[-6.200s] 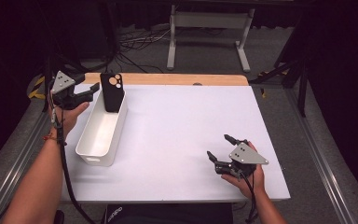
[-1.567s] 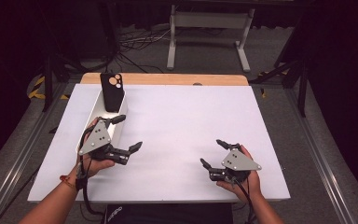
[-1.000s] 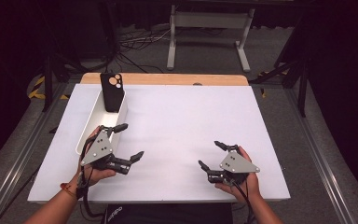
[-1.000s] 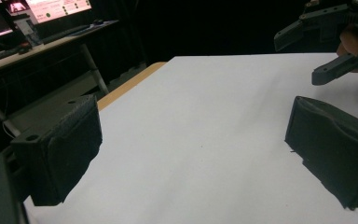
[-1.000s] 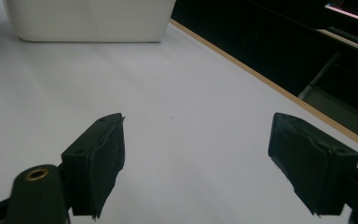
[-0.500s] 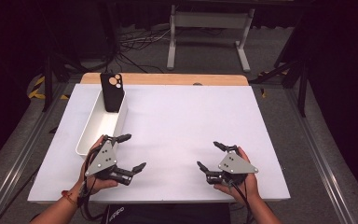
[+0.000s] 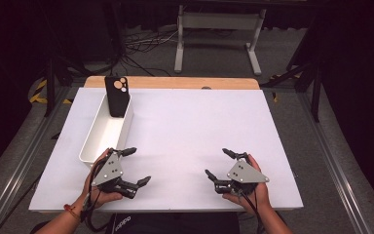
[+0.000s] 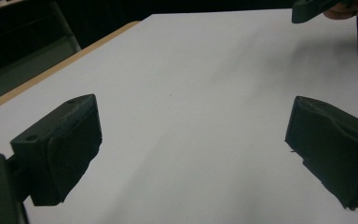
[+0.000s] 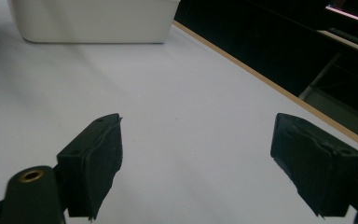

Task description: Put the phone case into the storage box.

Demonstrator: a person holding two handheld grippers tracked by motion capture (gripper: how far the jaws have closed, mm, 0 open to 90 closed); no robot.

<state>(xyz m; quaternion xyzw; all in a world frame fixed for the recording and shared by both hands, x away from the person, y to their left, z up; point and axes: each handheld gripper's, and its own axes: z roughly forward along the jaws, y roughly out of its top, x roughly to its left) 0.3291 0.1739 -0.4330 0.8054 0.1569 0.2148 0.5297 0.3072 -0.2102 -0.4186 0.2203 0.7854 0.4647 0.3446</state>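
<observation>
A black phone with its camera cluster on top stands upright against the far end of a long white bin at the table's left. My left gripper rests open near the front edge, just past the bin's near end, nothing between its fingers. My right gripper lies open at the front right, also holding nothing. In the left gripper view the jaws stand wide apart around the left gripper's midpoint over bare white table, with the other gripper far off. The right gripper faces the bin.
The white tabletop has a wooden strip along its far edge. Metal rails run down both sides. A grey stand and cables lie on the floor beyond the table.
My left gripper has left the phone at the bin's far end and drawn back to the front edge, drifting slightly right. The right gripper has barely shifted.
</observation>
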